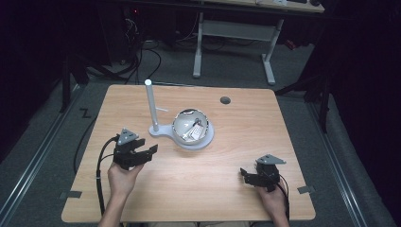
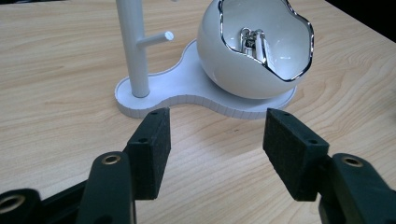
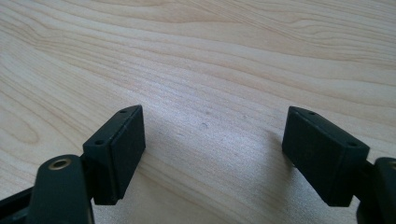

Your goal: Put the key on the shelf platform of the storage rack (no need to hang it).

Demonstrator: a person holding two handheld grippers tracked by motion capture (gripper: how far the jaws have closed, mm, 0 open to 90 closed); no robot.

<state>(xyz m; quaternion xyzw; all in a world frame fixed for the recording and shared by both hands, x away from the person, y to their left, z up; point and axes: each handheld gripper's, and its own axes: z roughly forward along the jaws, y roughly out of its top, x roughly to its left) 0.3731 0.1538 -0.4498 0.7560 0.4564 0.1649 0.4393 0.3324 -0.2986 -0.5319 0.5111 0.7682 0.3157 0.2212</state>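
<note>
Reaching toward the stand is the step in hand, judging by how the left gripper [image 1: 150,150] sits at centre left of the high view, jaws apart with nothing between them, pointed at the white base [image 2: 187,91] that fills the upper middle of the left gripper view. On that base rests a white bowl [image 2: 254,51] with a wavy chrome rim, and inside it lies a small metal piece [image 2: 252,41] (keys or a trinket, too small to tell), while a white post [image 2: 133,46] with a short peg rises at the upper left. To do this well, the left gripper should probably climb above the bowl's rim and come down through the opening rather than push in level, since a level approach would nudge the base. The right gripper [image 1: 246,175], lower right of the high view, hangs over bare table [image 3: 196,60] with jaws wide and empty, well apart from the stand.
</note>
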